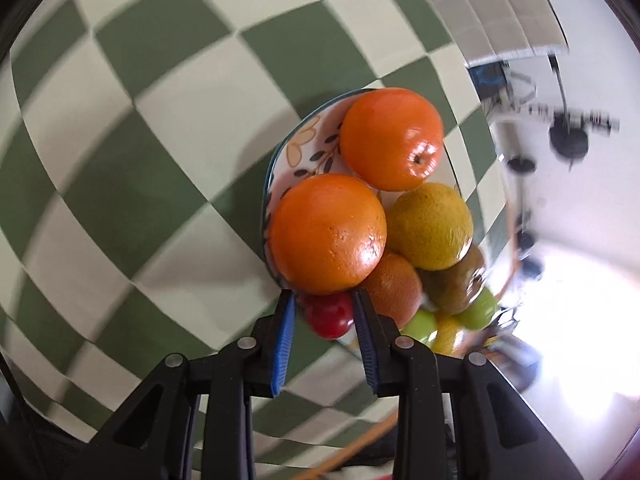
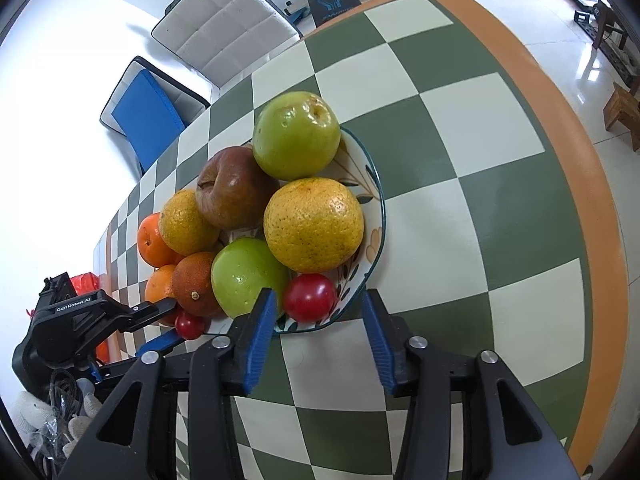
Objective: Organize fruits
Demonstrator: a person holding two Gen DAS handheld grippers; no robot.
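Right hand-held gripper (image 2: 318, 300) hangs over the near rim of the patterned plate (image 2: 376, 184), blue pads apart with nothing pressed between them. A small red fruit (image 2: 310, 297) sits on the plate just ahead of the gap. Beside it is a green apple (image 2: 248, 276), and behind them a big yellow-orange citrus (image 2: 314, 224). A second green apple (image 2: 296, 136) sits at the far side of the heap, with a brownish-red apple (image 2: 234, 188) to its left. At the left edge, the left hand-held gripper (image 2: 170, 320) has a small red fruit (image 2: 189, 325) between its fingers. All of it rests on the green-and-cream checked tabletop (image 2: 480, 200). A white chair (image 2: 224, 24) stands beyond.
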